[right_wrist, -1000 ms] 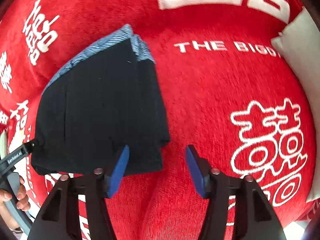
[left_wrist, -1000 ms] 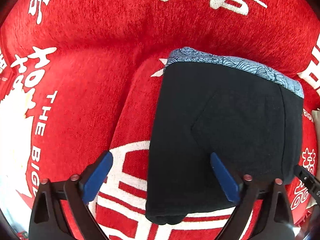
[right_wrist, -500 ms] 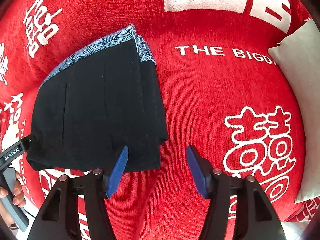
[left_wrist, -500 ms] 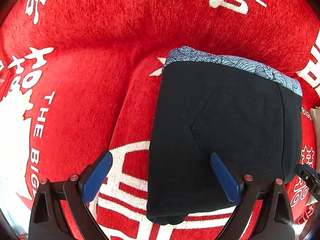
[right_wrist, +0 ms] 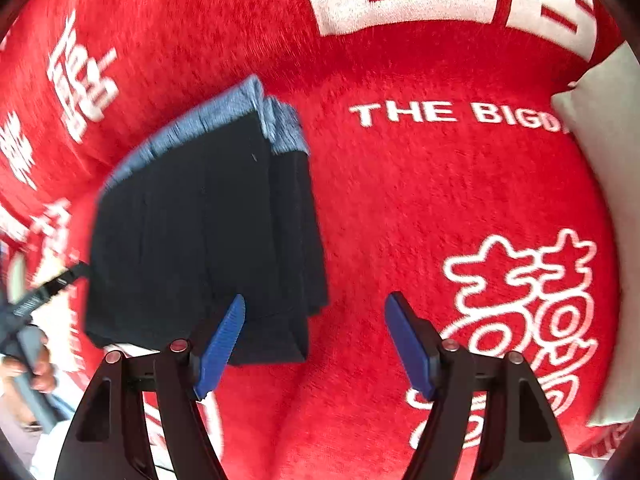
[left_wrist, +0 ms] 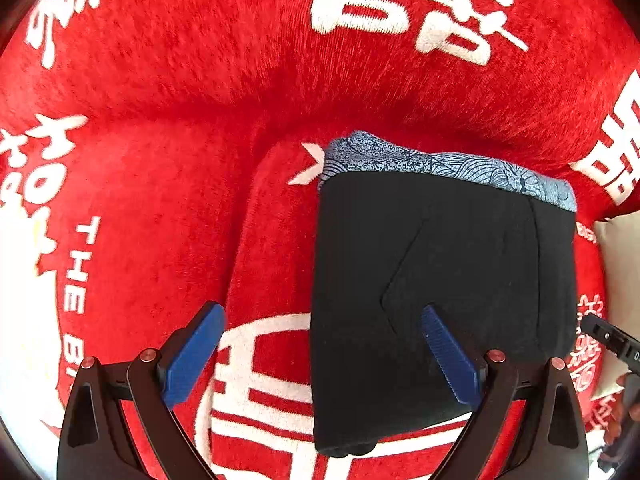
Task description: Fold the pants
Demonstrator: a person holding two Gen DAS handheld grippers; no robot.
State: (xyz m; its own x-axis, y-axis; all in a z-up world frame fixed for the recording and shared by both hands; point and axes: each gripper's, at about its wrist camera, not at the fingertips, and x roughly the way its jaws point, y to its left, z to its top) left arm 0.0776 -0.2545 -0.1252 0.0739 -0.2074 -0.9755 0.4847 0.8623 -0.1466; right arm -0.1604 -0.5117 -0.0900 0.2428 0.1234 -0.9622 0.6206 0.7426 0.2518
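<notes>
Black pants (left_wrist: pixel 440 280) with a blue patterned waistband (left_wrist: pixel 440 162) lie folded into a compact rectangle on a red blanket. My left gripper (left_wrist: pixel 324 352) is open and empty, held above the near left part of the pants. In the right wrist view the folded pants (right_wrist: pixel 200 248) lie to the left, stacked in layers. My right gripper (right_wrist: pixel 316 340) is open and empty, above the pants' near right corner and the blanket.
The red blanket (left_wrist: pixel 160 160) with white characters and lettering covers a soft seat and backrest. A pale cushion (right_wrist: pixel 608 160) lies at the right edge. The other gripper and a hand (right_wrist: pixel 28 344) show at the left of the right wrist view.
Both grippers stay open. The right wrist view has shifted and is motion-blurred, so the right gripper is moving. The pants lie as before.
</notes>
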